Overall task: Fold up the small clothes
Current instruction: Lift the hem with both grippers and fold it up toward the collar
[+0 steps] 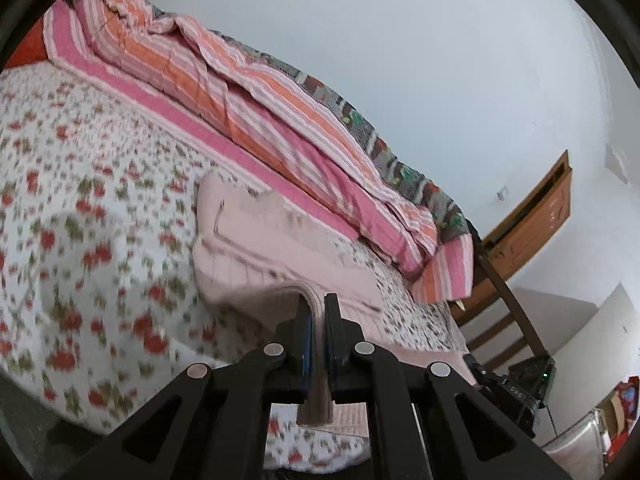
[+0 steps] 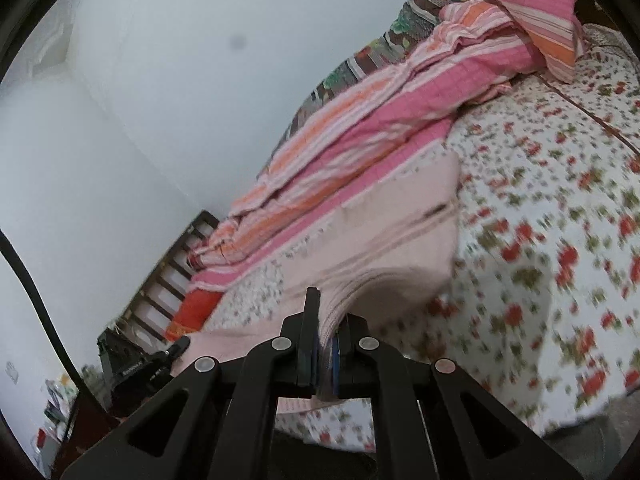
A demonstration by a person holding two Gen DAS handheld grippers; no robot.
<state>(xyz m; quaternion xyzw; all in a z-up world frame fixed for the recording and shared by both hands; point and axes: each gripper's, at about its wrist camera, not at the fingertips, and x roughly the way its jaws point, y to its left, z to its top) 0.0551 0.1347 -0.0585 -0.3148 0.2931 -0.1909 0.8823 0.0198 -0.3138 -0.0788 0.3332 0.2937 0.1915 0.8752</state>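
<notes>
Garment (image 1: pixel 256 240), pale pink, lies on bed (image 1: pixel 80 200) w/ its near edge pinched up: left gripper (image 1: pixel 316 312) and right gripper (image 2: pixel 328 320) both clamped on it. Rest stretches ahead toward striped quilt (image 1: pixel 240 92), so fold prob goes forward.

The bed (image 1: pixel 92 184) carries a white sheet printed with red flowers. A pink and orange striped quilt (image 1: pixel 256 92) lies bunched along the far side against a plain pale wall (image 1: pixel 420 48). A brown wooden door (image 1: pixel 536 216) stands beyond the bed's foot, and a dark slatted bed frame (image 2: pixel 176 264) shows in the right wrist view.
</notes>
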